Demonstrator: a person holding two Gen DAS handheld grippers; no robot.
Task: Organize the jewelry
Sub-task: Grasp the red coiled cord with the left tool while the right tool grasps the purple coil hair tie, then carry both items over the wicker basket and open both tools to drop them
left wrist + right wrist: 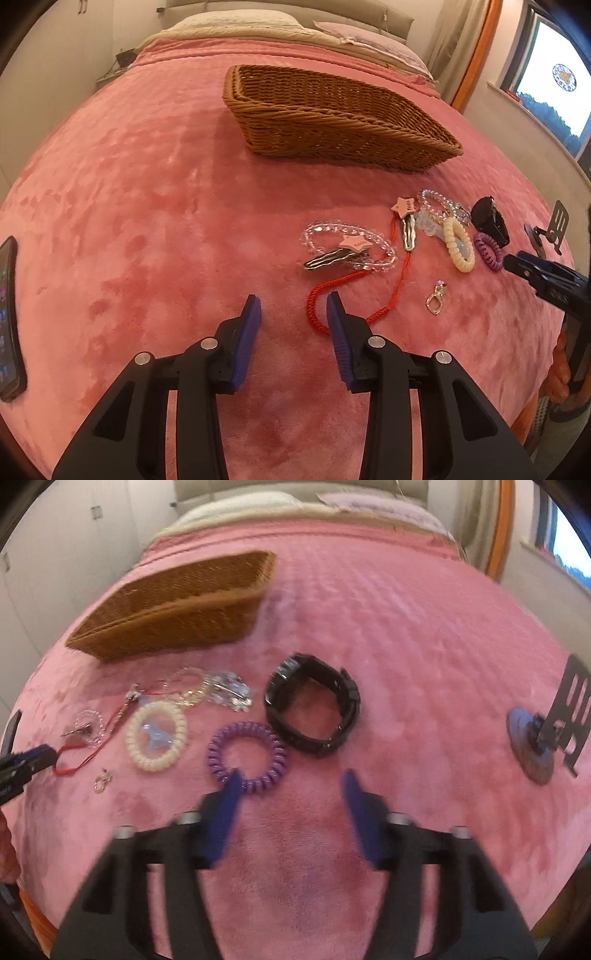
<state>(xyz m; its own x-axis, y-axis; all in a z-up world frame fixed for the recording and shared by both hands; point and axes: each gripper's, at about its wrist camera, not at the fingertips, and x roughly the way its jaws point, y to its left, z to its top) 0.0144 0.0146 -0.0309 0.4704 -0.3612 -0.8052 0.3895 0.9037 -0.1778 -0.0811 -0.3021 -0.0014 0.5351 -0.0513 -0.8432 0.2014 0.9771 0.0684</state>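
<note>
Nothing looks sorted yet: the brown woven wicker basket [332, 122] sits well beyond both sets of jaws with no piece visible inside, though its near wall hides part of the floor, and every trinket lies loose on the pink plush blanket [147, 221]. I count two star-topped silver hair clips [334, 254], two clear beaded bracelets [369, 236], one cream spiral hair tie [157, 740], one purple spiral hair tie [246, 755], one black link watch [314, 709], one red braided cord [321, 291], one small gold clasp [436, 301], and a clear crystal clip [229, 692]. The left gripper [293, 306] hangs wide open and empty, the cord's loop just off its right finger. The right gripper [291, 782], blurred, is likewise spread and empty, its left finger overlapping the purple tie, the watch just ahead.
</note>
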